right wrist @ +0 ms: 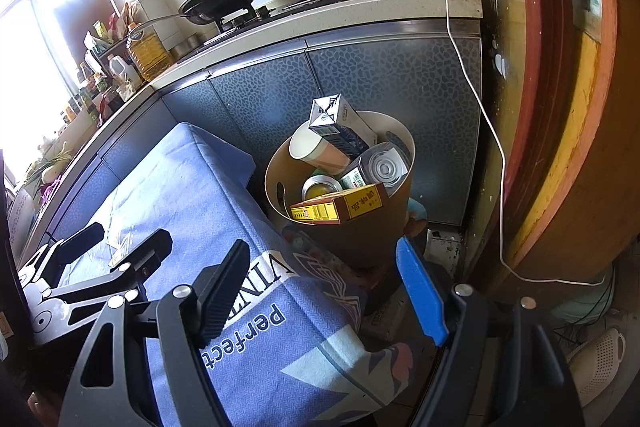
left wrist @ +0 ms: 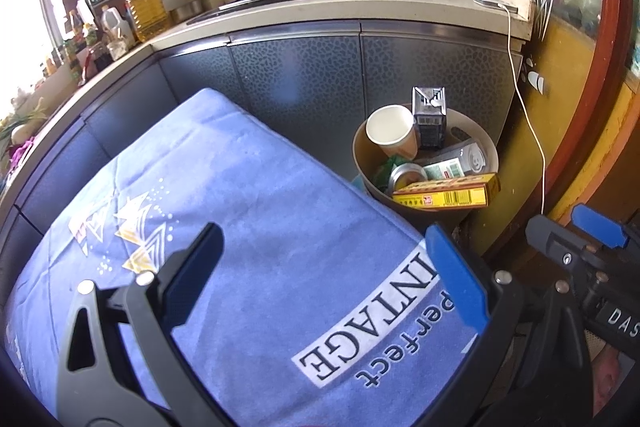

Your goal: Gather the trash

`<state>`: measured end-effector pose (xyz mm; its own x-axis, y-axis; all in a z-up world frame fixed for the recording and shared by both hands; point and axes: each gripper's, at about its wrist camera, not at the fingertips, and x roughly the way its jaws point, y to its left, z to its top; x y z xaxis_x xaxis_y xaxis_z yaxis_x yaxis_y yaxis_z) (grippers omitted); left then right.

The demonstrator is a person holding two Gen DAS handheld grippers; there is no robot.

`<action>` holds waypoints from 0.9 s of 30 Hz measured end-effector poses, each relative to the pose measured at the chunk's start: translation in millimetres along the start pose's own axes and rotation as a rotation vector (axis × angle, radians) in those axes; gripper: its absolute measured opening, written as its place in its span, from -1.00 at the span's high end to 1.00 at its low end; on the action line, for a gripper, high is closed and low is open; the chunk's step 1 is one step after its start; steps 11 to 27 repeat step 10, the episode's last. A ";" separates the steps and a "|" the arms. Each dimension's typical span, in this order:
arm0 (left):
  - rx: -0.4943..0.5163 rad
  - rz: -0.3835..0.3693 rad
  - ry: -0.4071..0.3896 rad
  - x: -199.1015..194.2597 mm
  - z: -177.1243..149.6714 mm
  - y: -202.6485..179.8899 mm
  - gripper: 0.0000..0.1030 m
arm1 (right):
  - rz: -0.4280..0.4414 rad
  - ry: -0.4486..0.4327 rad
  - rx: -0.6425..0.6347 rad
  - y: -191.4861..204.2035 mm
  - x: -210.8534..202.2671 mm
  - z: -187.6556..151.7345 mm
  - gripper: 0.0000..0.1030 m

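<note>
Both my grippers hang empty, left gripper (left wrist: pixel 328 267) and right gripper (right wrist: pixel 324 287) with jaws apart. Ahead of them the bin (right wrist: pixel 396 135) is packed: paper cup (right wrist: pixel 316 149), carton (right wrist: pixel 340 125), cans, yellow box (right wrist: pixel 340 207). The blue cloth-covered desk (left wrist: pixel 240 187) looks cleared, so collecting seems about finished. Only my right view shows the floor clutter under the bin.

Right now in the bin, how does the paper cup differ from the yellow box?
The paper cup is round, pale and open-mouthed, showing an empty white inside; the yellow box is flat-sided, closed and covered in print. The cup leans at the far side of the bin beside a carton, while the box lies lengthwise across the near rim. Both sit on top of the pile.
</note>
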<state>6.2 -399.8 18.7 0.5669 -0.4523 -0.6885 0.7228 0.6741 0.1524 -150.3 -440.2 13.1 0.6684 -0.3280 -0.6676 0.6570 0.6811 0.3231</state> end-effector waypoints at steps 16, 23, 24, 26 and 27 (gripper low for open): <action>-0.015 0.003 0.027 5.4 -0.7 4.5 -0.88 | 0.001 0.002 -0.002 -0.3 1.0 0.6 -0.46; -0.015 0.003 0.027 5.4 -0.7 4.5 -0.88 | 0.001 0.002 -0.002 -0.3 1.0 0.6 -0.46; -0.015 0.003 0.027 5.4 -0.7 4.5 -0.88 | 0.001 0.002 -0.002 -0.3 1.0 0.6 -0.46; -0.015 0.003 0.027 5.4 -0.7 4.5 -0.88 | 0.001 0.002 -0.002 -0.3 1.0 0.6 -0.46; -0.015 0.003 0.027 5.4 -0.7 4.5 -0.88 | 0.001 0.002 -0.002 -0.3 1.0 0.6 -0.46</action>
